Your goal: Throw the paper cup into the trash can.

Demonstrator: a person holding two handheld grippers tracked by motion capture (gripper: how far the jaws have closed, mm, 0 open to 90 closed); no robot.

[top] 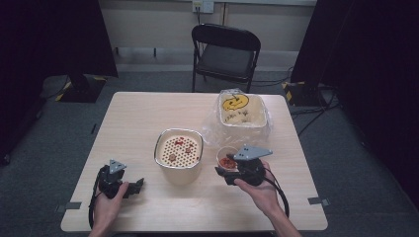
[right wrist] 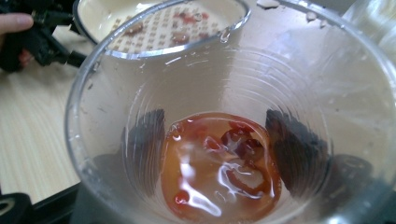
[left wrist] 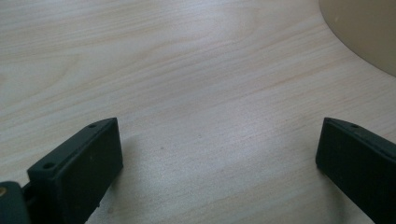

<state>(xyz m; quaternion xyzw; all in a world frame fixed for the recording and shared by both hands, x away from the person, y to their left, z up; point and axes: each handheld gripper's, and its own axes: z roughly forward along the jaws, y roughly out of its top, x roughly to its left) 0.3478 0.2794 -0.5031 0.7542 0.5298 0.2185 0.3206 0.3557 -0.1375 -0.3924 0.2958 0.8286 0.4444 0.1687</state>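
My right gripper [top: 225, 167] is shut on a clear plastic cup [top: 227, 157], held just above the table to the right of the pot. In the right gripper view the cup [right wrist: 93, 93] holds red berries in orange liquid [right wrist: 219, 163], and the two black fingers [right wrist: 147, 140] show through its wall on either side. A cream pot [top: 179, 170] with a perforated strainer insert [top: 179, 147] stands mid-table with a few red bits on it; its rim [right wrist: 163, 44] sits just beyond the cup. My left gripper [top: 136, 185] rests open on the table at the front left, its jaws wide apart over bare wood [left wrist: 219, 158].
A cream bowl with a yellow smiley face [top: 242, 111] sits in a clear plastic bag at the back right of the table. A black folding chair [top: 225, 52] stands behind the table. The pot's wall [left wrist: 369, 32] is at the upper right in the left gripper view.
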